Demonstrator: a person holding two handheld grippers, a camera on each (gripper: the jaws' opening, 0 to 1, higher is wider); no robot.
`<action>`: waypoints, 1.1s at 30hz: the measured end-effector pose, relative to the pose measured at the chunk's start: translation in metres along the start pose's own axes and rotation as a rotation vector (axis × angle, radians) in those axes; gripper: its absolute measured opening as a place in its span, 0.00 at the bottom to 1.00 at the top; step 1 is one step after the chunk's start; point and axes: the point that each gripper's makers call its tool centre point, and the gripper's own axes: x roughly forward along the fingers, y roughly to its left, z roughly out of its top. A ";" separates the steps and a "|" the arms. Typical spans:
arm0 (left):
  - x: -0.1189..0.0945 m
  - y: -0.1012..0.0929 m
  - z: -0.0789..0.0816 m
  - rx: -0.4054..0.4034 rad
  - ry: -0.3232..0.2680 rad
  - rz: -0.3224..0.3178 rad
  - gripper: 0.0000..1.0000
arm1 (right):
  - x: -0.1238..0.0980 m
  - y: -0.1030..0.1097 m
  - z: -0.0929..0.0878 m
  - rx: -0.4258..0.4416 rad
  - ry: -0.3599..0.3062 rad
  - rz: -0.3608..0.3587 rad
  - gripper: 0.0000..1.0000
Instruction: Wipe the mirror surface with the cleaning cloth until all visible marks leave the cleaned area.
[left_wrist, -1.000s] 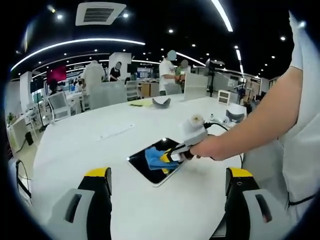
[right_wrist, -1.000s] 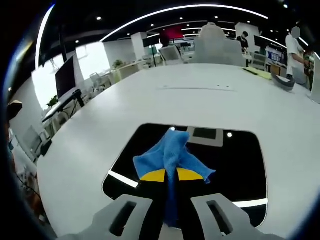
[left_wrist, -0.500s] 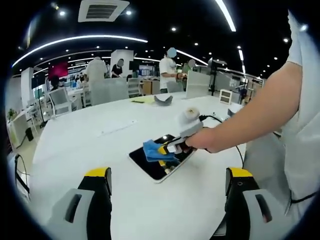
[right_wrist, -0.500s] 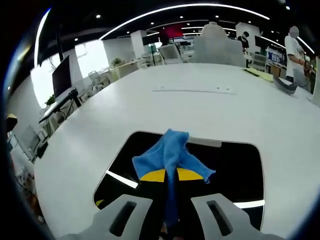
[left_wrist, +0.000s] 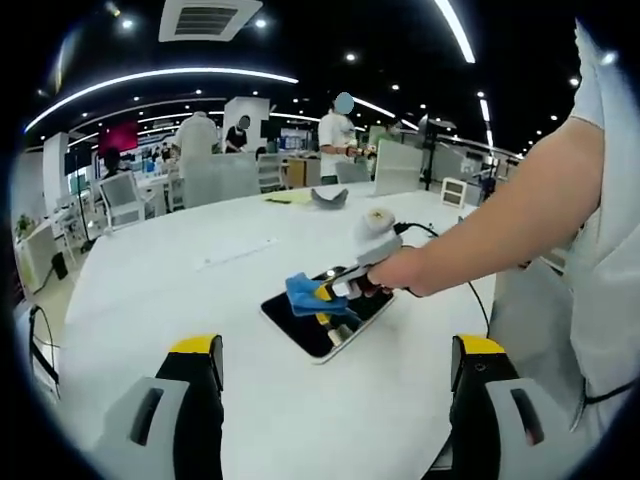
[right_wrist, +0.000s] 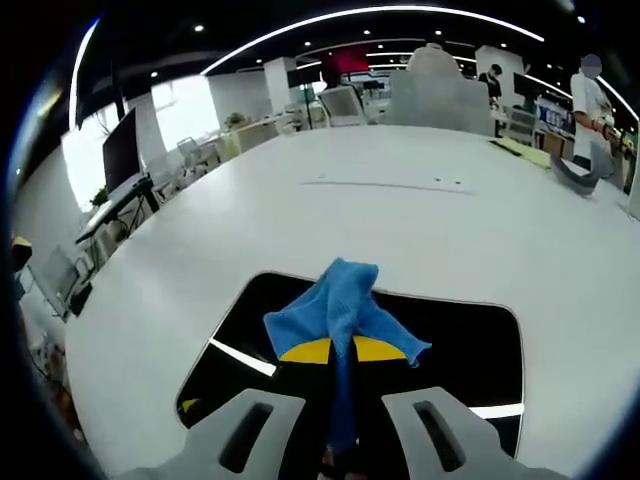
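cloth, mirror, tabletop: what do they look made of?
Cloth: soft blue fabric, likely microfibre; it bunches in folds between the right tongs.
Mirror: glossy glass-like panel; it reflects the ceiling light strips and looks dark.
Table: smooth white top with a soft sheen, maybe laminate; can't tell for sure.

A big white table (left_wrist: 150, 290) takes up most of the room near us. At its far side, toward 12 o'clock in the left gripper view, a grey curved thing (left_wrist: 328, 197) lies next to a yellow sheet (left_wrist: 285, 197). A black cable (left_wrist: 440, 238) runs over the table at 2 o'clock. Behind the table stand people (left_wrist: 338, 140) among desks and white chairs (left_wrist: 120, 203). A red screen (left_wrist: 118, 137) glows far off at 10 o'clock. Long white lights (left_wrist: 160, 78) curve over the black ceiling, near a square air vent (left_wrist: 205, 20). In the right gripper view, a dark monitor (right_wrist: 122, 150) stands at 10 o'clock.
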 end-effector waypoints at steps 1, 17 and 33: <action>0.000 0.000 0.000 0.004 0.002 0.000 0.95 | 0.000 0.000 0.000 0.000 0.000 0.000 0.01; 0.001 0.002 -0.001 0.000 0.003 0.001 0.95 | 0.002 -0.002 0.003 0.009 0.001 0.003 0.01; 0.001 0.002 0.000 0.005 0.011 0.001 0.95 | 0.004 -0.003 0.003 0.014 -0.005 0.003 0.01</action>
